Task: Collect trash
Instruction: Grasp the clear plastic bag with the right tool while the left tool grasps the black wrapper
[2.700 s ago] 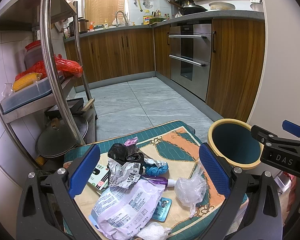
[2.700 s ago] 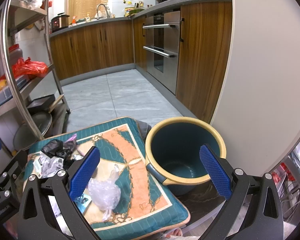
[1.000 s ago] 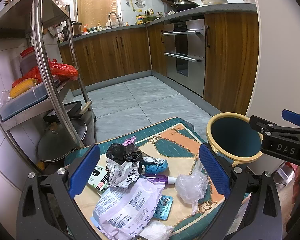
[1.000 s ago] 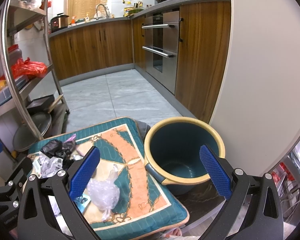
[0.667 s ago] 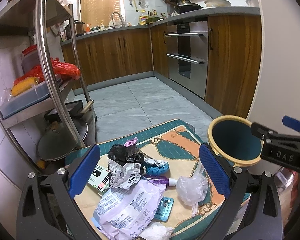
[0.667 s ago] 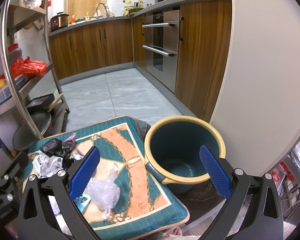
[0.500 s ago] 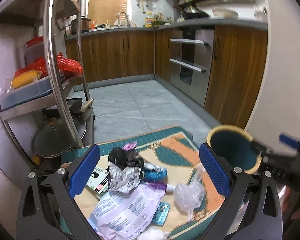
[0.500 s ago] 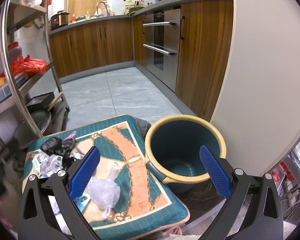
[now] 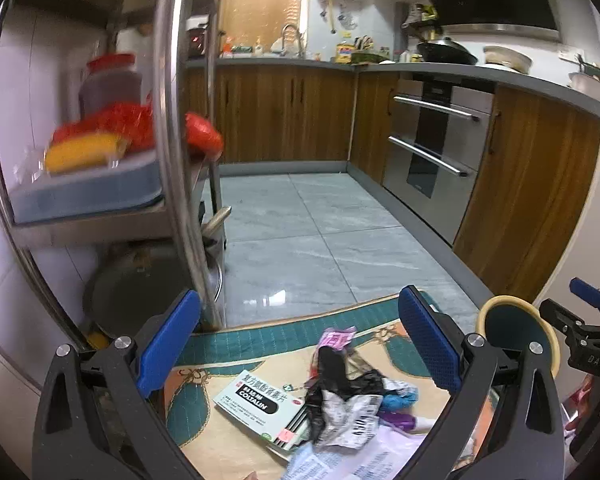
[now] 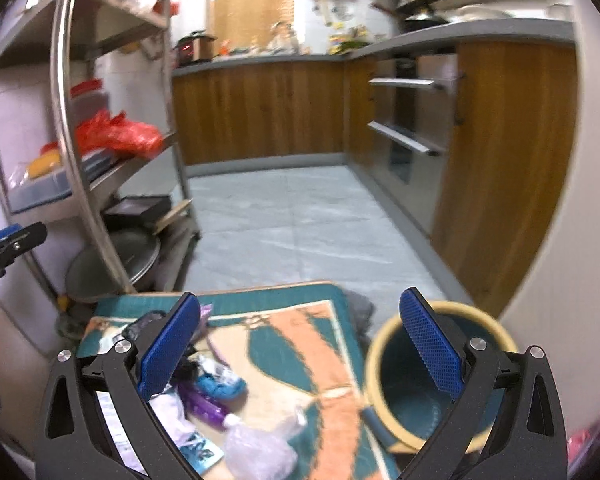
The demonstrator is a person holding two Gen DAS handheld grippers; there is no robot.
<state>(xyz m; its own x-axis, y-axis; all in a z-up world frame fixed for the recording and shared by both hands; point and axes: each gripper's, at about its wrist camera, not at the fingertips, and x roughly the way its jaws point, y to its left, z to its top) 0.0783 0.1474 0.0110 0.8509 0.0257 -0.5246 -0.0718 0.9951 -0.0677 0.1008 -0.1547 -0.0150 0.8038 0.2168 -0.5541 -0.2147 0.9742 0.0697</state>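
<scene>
Both tools are hanging with jaws spread wide and nothing between them: the left gripper (image 9: 300,344) is hovering over the near end of the patterned mat (image 9: 260,336), and the right gripper (image 10: 300,344) is hovering between the mat and the bin (image 10: 440,380). The trash is lying in a loose heap just below and ahead of the left gripper's right finger: a flat medicine box (image 9: 258,400), a black plastic bag (image 9: 332,368), a crumpled printed wrapper (image 9: 350,416), a blue wad (image 9: 398,396) and a purple tube (image 9: 398,420), with a clear plastic bag (image 10: 260,448) sitting apart, low between the right gripper's fingers. All of it is looking light and likely to shift at a touch. The films and wrappers are probably soft and slippery, so pinching a bunched fold or knot should be holding better than a flat sheet. The box is looking stiffer but lying flat, so taking it across a short edge, after tilting it, seems wiser. The tube may be rolling away; gripping it across its middle is safest. The bin is standing open to the right, beside the mat's edge.
</scene>
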